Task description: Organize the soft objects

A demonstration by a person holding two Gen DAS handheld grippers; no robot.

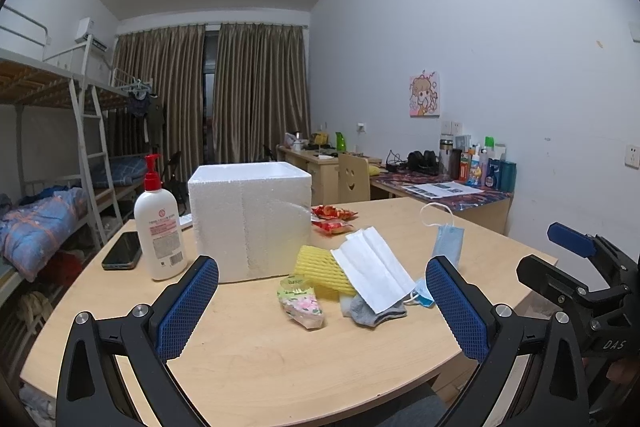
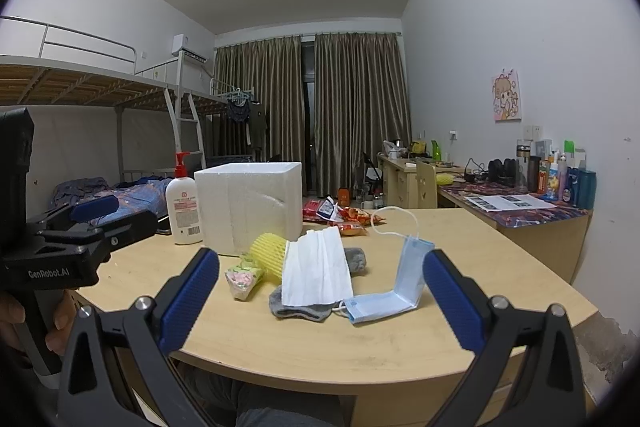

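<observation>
Foam, cloth and thin paper make up the small heap near the front edge of the surface point(image 2: 400, 343), just in front of the white foam box point(image 2: 248, 205). On top lies a white mask point(image 2: 316, 273), over a grey sock point(image 2: 300, 307) and beside a yellow foam net point(image 2: 268, 253); a blue mask point(image 2: 394, 293) sits toward the right edge, half folded upright, its ear loop in the air. A small printed packet point(image 2: 240, 279) lies at the left of the heap.

Both tools are released: the left tool point(image 1: 322, 303) and the right tool point(image 2: 320, 297) hover with fingers spread wide, holding nothing.

All 5 pieces look very light and limp. The masks will likely sag and slide, so pinching a pleated edge seems better than the flat middle. The sock should bunch easily; the net will squash, then spring back.
</observation>
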